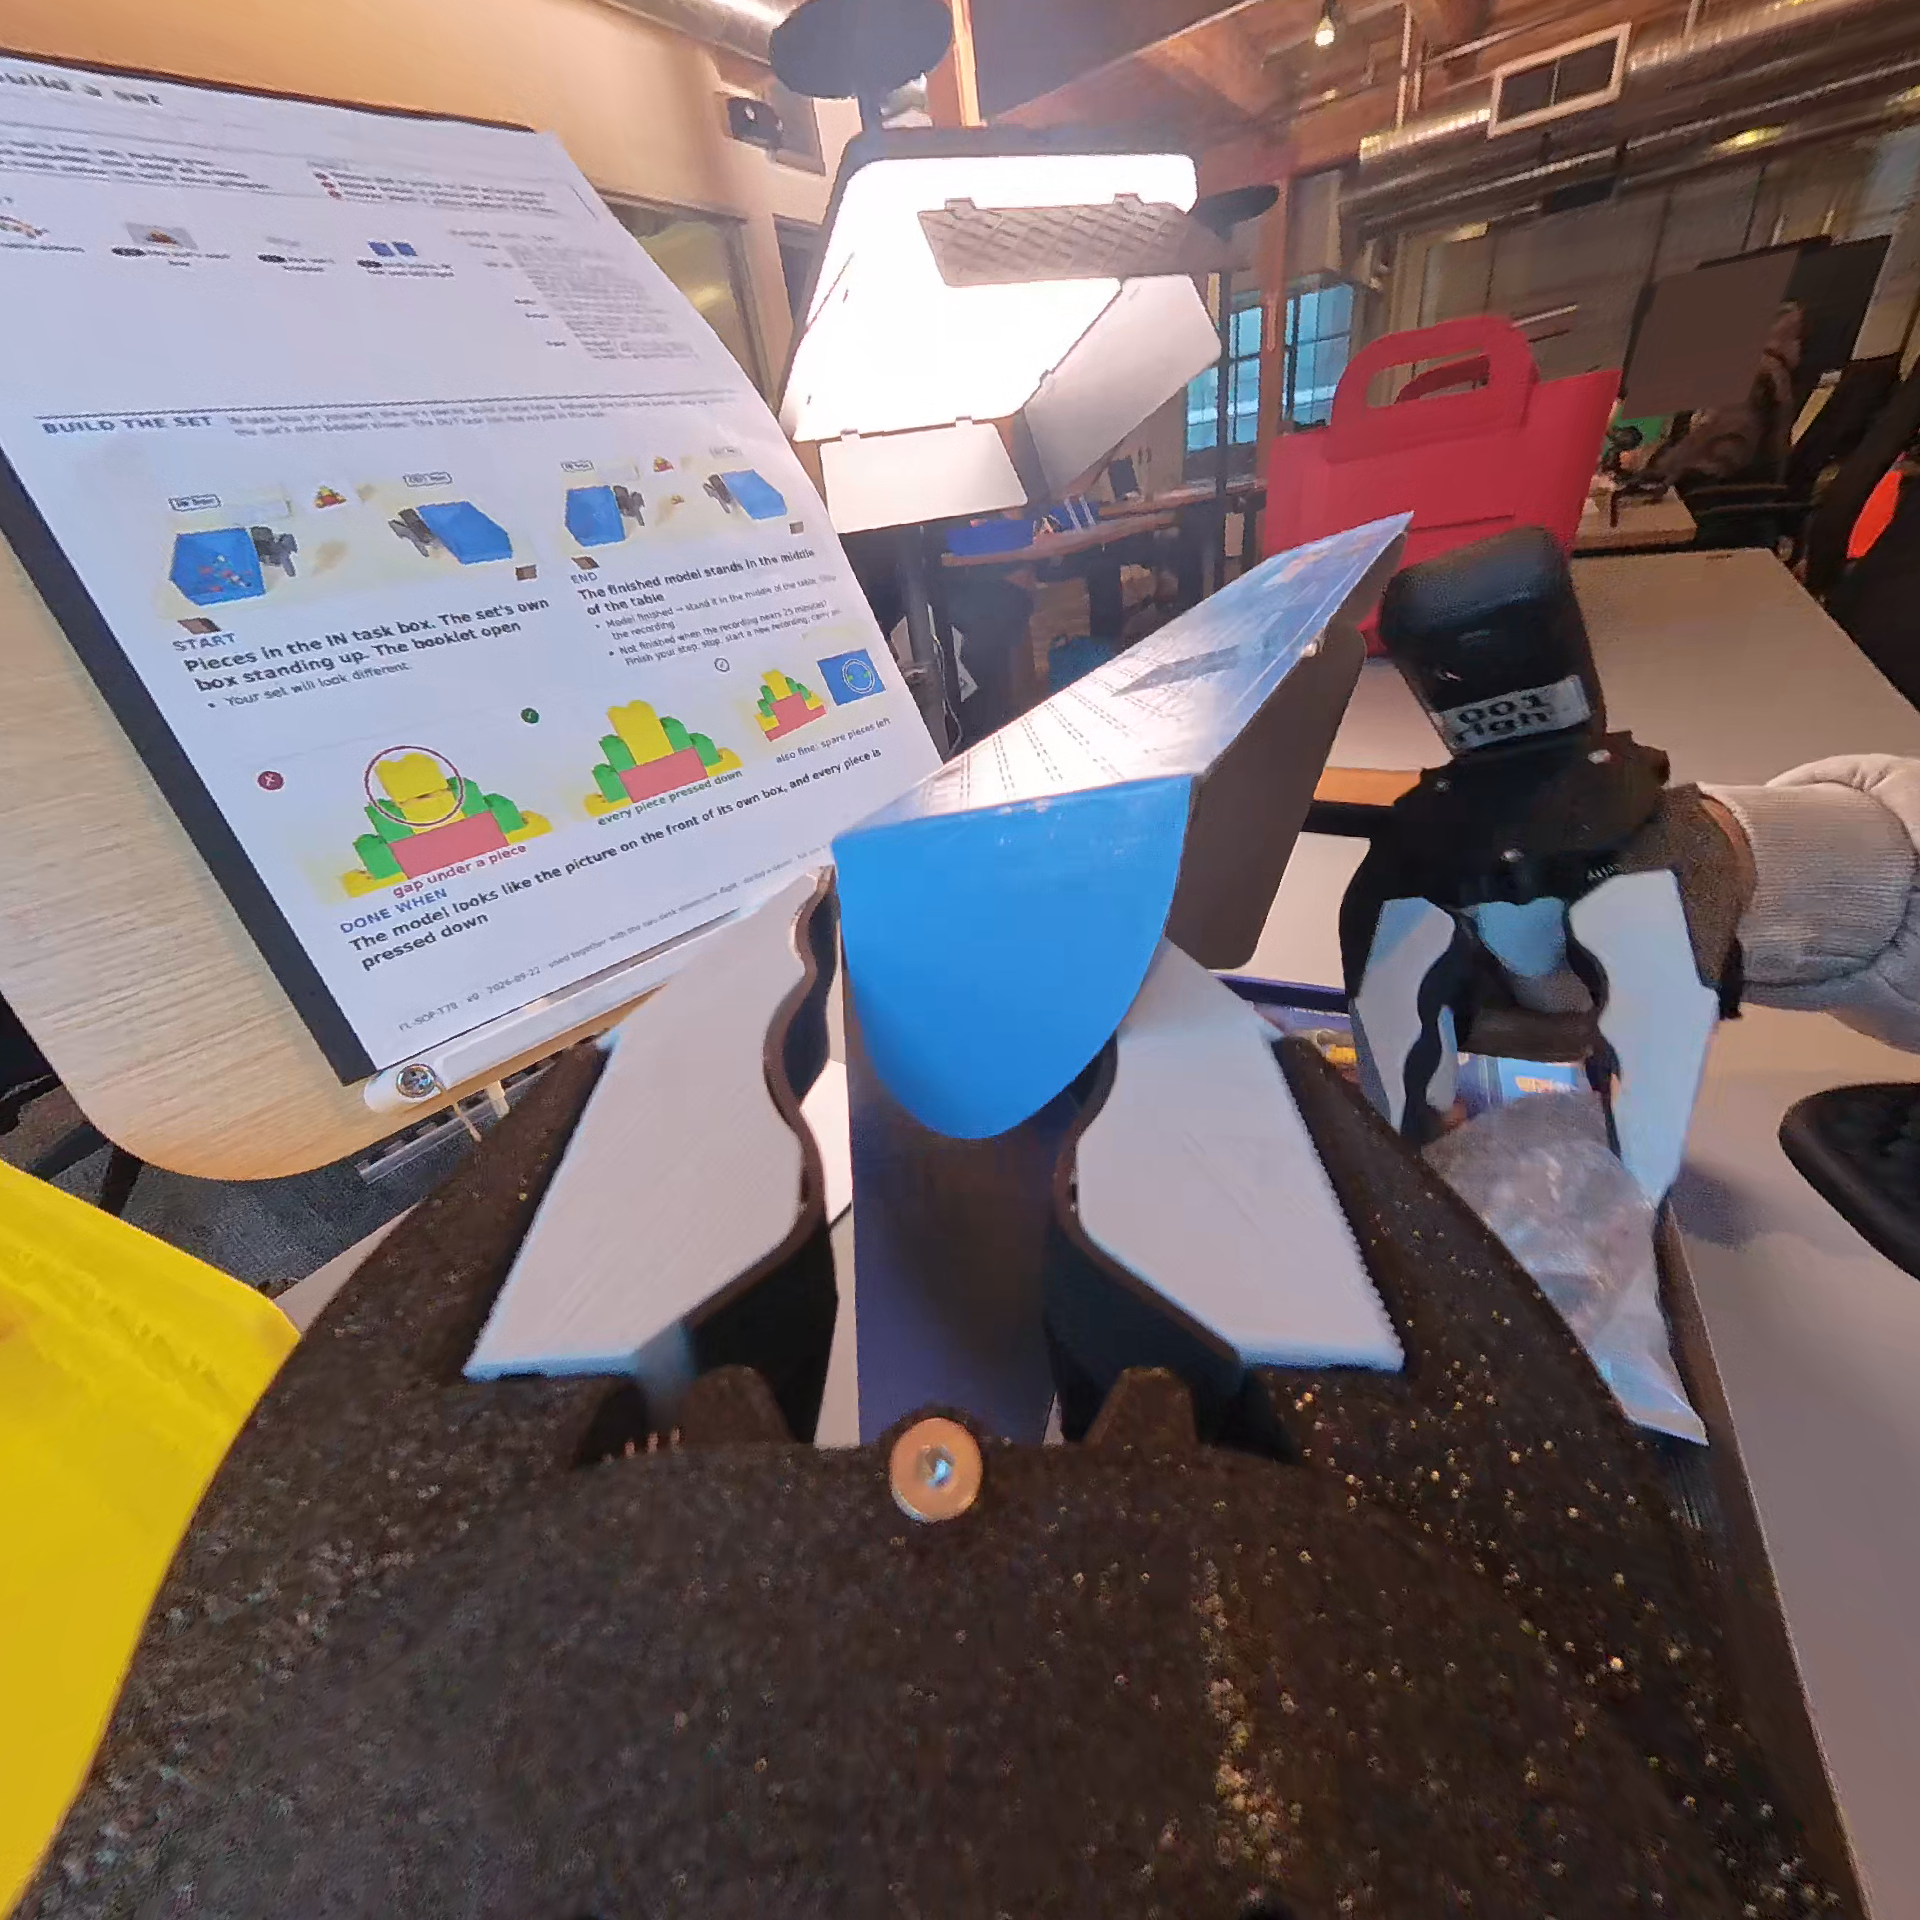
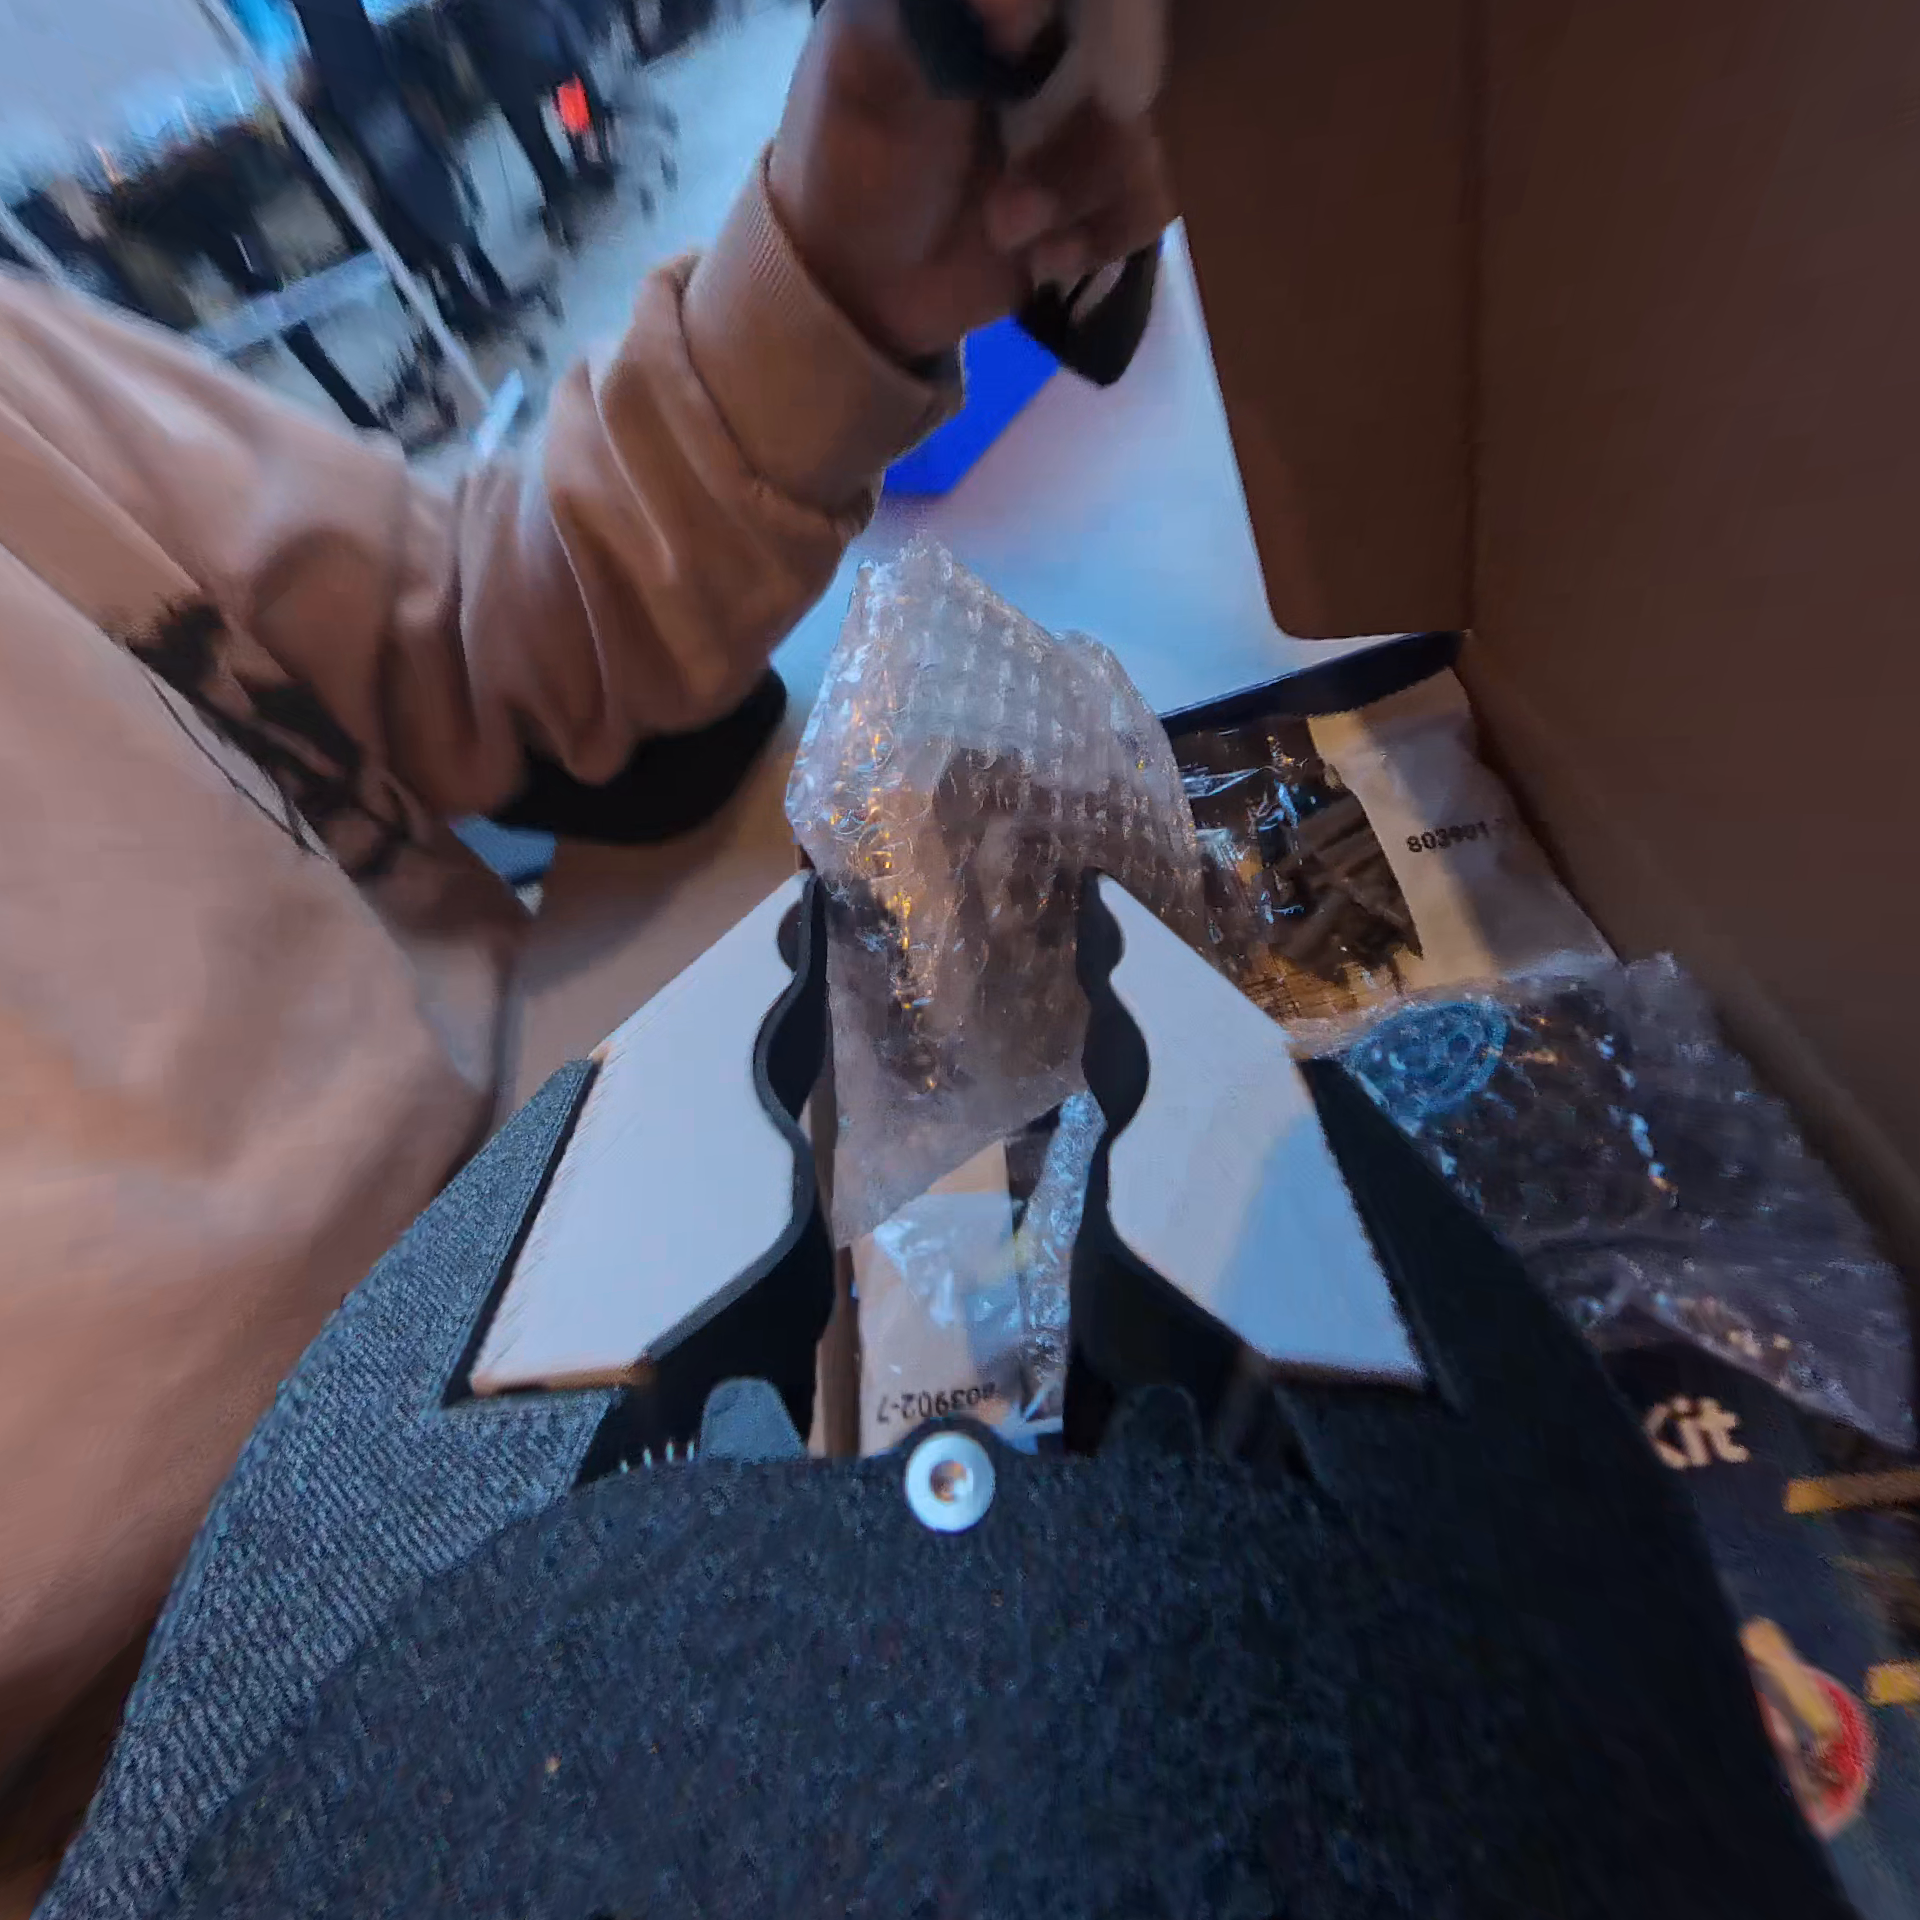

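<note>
Your left gripper point(image 1: 982, 977) is closed on the rounded blue cardboard flap point(image 1: 997, 966) of a box lid point(image 1: 1174, 675), which runs away from you to the upper right. To its left, behind the fingers, stands a tilted board carrying a printed white instruction sheet point(image 1: 416, 582). To the lid's right, your right gripper point(image 1: 1527, 1049) points down into the open brown cardboard box point(image 2: 1662, 416), clamped on a clear bubble-wrap bag point(image 2: 966, 862). Inside the box, right of that bag, lie a clear plastic packet with a white label point(image 2: 1351, 862) and another bubble-wrap bundle point(image 2: 1621, 1143). Behind the lid stands a red bag with handles point(image 1: 1455, 457) on a far table.
</note>
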Available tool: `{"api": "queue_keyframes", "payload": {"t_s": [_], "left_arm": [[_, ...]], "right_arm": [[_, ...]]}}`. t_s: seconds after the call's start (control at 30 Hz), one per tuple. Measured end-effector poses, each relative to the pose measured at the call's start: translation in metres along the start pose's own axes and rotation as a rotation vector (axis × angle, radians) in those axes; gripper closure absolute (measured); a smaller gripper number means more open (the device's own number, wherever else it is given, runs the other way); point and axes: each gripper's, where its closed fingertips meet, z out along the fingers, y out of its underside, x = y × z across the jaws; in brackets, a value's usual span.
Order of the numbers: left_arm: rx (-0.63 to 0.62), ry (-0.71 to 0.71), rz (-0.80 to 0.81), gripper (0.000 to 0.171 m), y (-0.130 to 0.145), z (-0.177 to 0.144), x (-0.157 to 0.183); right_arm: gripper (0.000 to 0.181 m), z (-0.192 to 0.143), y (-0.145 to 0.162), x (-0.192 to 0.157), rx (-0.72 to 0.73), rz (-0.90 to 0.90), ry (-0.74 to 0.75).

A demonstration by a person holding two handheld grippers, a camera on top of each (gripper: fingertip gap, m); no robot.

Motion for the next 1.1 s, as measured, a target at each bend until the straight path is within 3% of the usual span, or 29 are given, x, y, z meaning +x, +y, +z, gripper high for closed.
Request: {"api": "queue_keyframes", "payload": {"t_s": [0.1,0.27,0.57,0.67,0.77,0.87,0.93,0.97,1.1], "left_arm": [[-0.040,0.016,0.036,0.126,0.000,-0.003,0.004],[-0.083,-0.057,0.074,0.127,-0.005,-0.015,-0.009],[-0.028,-0.045,-0.003,0.135,-0.005,-0.014,-0.011],[-0.016,-0.045,-0.007,0.136,-0.006,-0.014,-0.012],[-0.007,-0.038,-0.021,0.136,-0.006,-0.013,-0.011],[-0.006,-0.034,-0.022,0.136,-0.006,-0.013,-0.010],[-0.012,-0.034,-0.016,0.136,-0.006,-0.014,-0.010],[-0.016,-0.035,-0.013,0.136,-0.006,-0.014,-0.010],[-0.012,-0.032,-0.015,0.136,-0.006,-0.014,-0.010]], "right_arm": [[0.134,-0.007,0.000,0.009,0.112,0.139,0.004],[0.134,-0.031,-0.004,0.034,0.388,0.562,-0.043],[0.134,-0.029,-0.007,0.029,0.379,0.452,0.033],[0.135,-0.024,-0.020,0.012,0.408,0.459,-0.039],[0.135,-0.011,-0.022,-0.005,0.394,0.578,-0.177],[0.134,0.004,0.005,0.016,0.268,0.635,-0.061],[0.139,-0.007,0.004,0.039,0.288,0.656,0.043],[0.143,-0.014,0.004,0.050,0.272,0.600,0.137],[0.129,-0.027,0.001,0.064,0.133,0.329,0.365]]}}
